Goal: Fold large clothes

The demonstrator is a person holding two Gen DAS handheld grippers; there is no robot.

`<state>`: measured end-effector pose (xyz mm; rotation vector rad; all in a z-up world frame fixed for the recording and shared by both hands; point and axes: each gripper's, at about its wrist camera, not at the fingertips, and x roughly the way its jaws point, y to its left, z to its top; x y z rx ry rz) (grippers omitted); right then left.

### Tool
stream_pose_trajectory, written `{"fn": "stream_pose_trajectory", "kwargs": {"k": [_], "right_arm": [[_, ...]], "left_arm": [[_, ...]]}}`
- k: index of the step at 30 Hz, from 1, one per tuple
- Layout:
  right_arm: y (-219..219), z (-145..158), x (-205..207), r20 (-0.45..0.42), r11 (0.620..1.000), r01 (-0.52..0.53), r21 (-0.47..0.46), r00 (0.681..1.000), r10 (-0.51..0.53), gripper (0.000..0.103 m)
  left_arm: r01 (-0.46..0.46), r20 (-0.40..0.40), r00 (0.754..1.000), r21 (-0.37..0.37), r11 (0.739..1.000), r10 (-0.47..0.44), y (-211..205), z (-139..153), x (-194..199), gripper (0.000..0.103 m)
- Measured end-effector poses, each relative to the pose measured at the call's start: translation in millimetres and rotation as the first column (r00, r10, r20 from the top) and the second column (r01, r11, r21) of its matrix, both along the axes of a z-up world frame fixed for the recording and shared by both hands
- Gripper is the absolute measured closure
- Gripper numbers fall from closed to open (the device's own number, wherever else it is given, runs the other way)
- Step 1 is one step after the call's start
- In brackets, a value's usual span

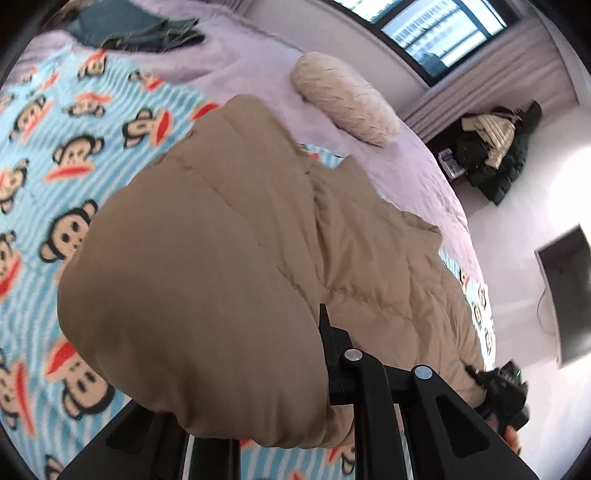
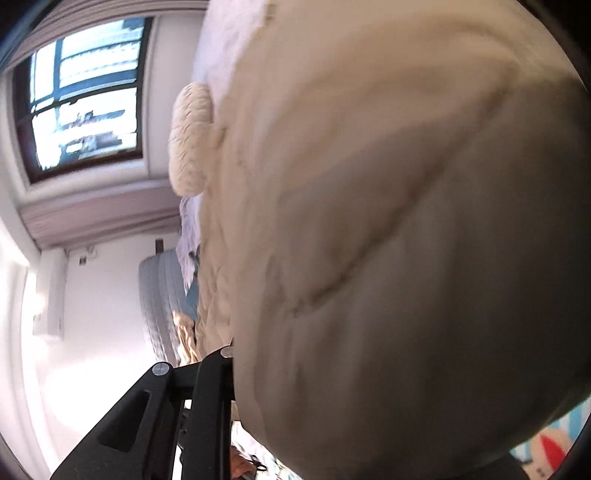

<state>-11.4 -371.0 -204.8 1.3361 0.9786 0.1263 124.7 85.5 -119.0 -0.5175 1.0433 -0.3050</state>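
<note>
Tan coat [image 1: 221, 258] is up off the bed [image 1: 351, 177], draped over both claws. Left claw [image 1: 321, 369] grips its edge; right claw [image 2: 236, 373] is buried in fabric, grip can't tell. Keep hems level, carry across w/o bunching, lay flat on blanket [image 1: 55, 184].

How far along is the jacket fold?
Done: nothing looks finished; no flat fold shows in either view. In hand: the tan jacket is bunched and lifted over the monkey blanket, draped over the left gripper; the right gripper is buried in it, so neither grip is visible. Left: lay it flat and fold it. Dark clothes sit at the bed's far end.
</note>
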Motion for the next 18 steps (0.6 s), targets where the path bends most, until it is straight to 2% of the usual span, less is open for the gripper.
{"fn": "stream_pose_trajectory", "kwargs": {"k": [3, 7, 13, 18], "right_arm": [[4.9, 12.5, -17.6, 0.006, 0.999, -0.037, -0.03, 0.999, 0.037, 0.08], [16.2, 20.4, -54.7, -0.002, 0.998, -0.052, -0.027, 0.999, 0.052, 0.08], [46.3, 18.0, -130.1, -0.032, 0.999, -0.049, -0.01, 0.998, 0.049, 0.08], [63.8, 13.7, -181.4, -0.08, 1.0, -0.026, 0.003, 0.996, 0.026, 0.079]], "left_arm": [[0.036, 0.024, 0.999, 0.017, 0.999, -0.037, 2.8, 15.6, -29.6, 0.084], [0.059, 0.003, 0.998, 0.012, 0.998, -0.059, 15.0, 22.1, -72.3, 0.084], [0.113, -0.069, 0.991, -0.01, 0.994, -0.113, 44.3, 14.2, -161.6, 0.084], [0.123, -0.167, 0.977, -0.058, 0.991, -0.131, 75.6, 0.9, -226.1, 0.084]]}}
